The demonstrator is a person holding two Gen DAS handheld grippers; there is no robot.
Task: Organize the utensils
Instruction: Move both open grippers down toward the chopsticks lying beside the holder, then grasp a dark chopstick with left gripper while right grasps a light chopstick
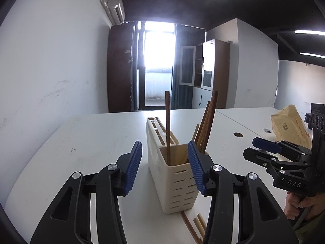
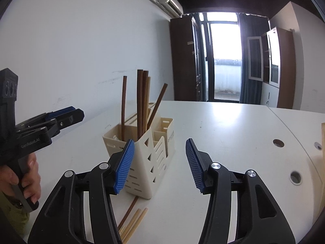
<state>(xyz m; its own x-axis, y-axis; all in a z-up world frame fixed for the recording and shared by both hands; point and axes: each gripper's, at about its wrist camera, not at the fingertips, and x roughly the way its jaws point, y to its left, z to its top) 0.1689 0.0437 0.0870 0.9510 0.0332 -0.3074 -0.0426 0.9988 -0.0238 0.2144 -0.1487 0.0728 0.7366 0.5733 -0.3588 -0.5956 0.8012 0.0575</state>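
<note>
"GenRobot.AI" lettering on left tongs [image 2: 78,113]

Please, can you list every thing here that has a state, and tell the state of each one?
Left gripper: jaws open, nothing held.
Right gripper: jaws open, nothing held.
Utensil holder: upright on the table.
Chopsticks in holder: standing, some leaning.
Chopsticks on table: lying loose before the holder.
Cabinet door: open.
</note>
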